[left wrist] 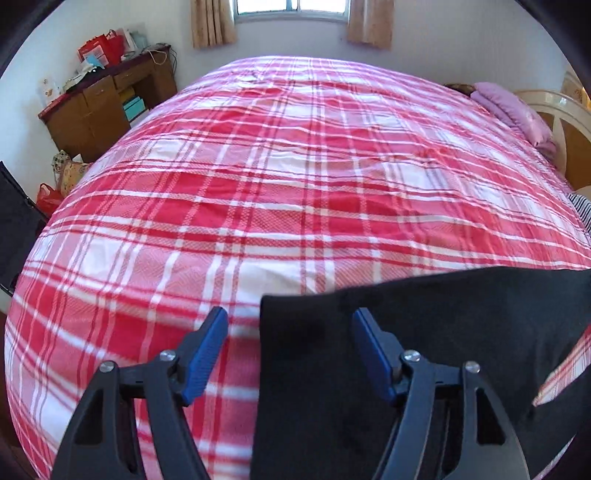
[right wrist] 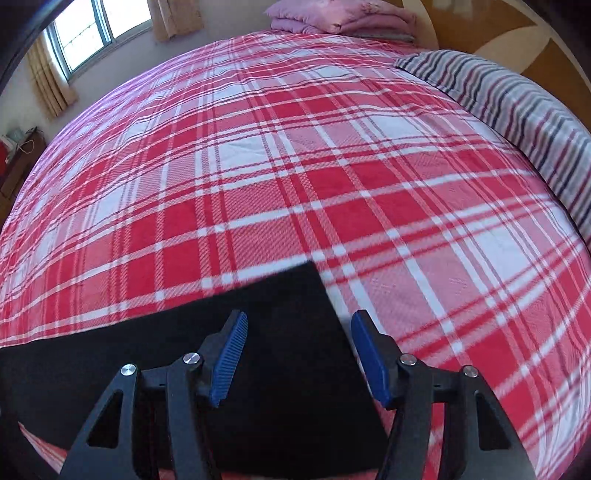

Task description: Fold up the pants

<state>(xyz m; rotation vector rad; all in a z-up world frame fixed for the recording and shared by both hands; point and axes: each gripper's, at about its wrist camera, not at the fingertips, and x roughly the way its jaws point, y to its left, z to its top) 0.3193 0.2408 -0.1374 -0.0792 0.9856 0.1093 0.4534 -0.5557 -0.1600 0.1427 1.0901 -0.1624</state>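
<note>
Tongs first: your left tongs are spread wide, straddling the left edge of the black pants, with the left blue pad over the bedspread and the right blue pad over the dark cloth. Your right tongs are spread just as wide and straddle the opposite edge, the left pad above the fabric and the right pad above the bedspread. Neither pair is pinching anything; whether the pads touch the cloth you cannot tell from these views.

You have the pants lying flat as a dark band across the near part of the bed, with 1 squared corner showing in each view. That corner sits near the top of the gap between the pads in the right view.

Under them spreads the red and white plaid bedspread, lightly wrinkled. Farther out, a folded pink quilt lies at the head of the bed, and a striped blanket runs along the right side by the wooden headboard. Beyond the far edge stand a cluttered brown desk and a curtained window.
</note>
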